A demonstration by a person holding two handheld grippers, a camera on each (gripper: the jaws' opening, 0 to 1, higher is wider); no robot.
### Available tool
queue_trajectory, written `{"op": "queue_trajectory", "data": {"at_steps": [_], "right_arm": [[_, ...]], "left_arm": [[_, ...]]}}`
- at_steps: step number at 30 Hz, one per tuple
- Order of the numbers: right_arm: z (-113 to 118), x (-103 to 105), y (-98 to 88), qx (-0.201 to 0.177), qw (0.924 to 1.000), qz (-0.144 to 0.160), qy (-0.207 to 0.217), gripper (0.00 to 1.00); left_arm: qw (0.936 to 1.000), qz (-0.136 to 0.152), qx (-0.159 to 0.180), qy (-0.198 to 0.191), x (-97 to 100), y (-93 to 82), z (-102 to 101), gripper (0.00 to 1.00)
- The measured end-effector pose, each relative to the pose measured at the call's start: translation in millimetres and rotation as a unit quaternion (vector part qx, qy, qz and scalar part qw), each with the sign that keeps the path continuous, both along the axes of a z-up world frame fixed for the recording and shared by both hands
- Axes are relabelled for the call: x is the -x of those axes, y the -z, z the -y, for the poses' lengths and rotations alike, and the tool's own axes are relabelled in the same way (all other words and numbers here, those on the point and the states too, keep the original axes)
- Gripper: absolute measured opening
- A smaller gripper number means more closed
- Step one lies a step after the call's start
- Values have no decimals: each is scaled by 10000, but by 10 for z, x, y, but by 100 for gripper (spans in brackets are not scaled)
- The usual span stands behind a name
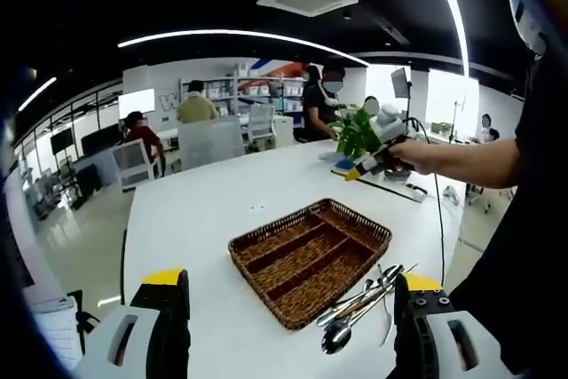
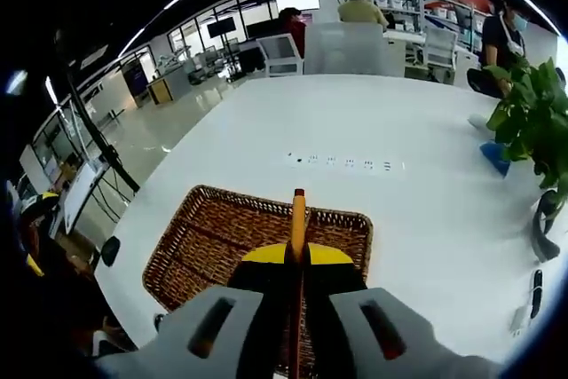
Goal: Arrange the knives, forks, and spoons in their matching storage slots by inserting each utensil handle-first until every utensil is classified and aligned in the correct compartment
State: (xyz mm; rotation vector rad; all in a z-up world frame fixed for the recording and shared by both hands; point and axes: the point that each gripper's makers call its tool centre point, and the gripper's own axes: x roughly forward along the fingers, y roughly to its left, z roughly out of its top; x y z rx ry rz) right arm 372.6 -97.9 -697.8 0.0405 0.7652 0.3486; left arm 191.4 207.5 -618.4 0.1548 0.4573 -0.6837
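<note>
The left claw point(image 1: 288, 326) hangs open; the right claw point(image 2: 297, 264) is pressed closed, empty. Risk: the heaped cutlery point(image 1: 362, 308) beside the wicker tray point(image 1: 311, 255) may tangle or slide off the tabletop point(image 1: 213, 210).

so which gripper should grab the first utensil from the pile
Left. Its jaws stand open, low over the table with the utensil pile just ahead beside the wicker tray. The right gripper is raised and shut.

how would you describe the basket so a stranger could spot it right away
On the large white table, near the edge by the grippers, sits a brown woven wicker tray. It is rectangular and split into long slots, with a loose pile of silver cutlery lying beside it.
</note>
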Motion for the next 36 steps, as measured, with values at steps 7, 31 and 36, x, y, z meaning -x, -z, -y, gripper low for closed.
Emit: {"op": "queue_trajectory", "data": {"at_steps": [7,31,36], "right_arm": [[-13,-254,29,-13,9999,36,162,3],[12,-598,207,179,9989,88,422,3],[35,-582,317,187,9988,72,449,3]], "left_arm": [[10000,-33,-22,-11,-10,27,-73,100],[9997,-154,74,-157,-27,125,-185,100],[9997,-168,48,-186,-15,131,-203,100]]}}
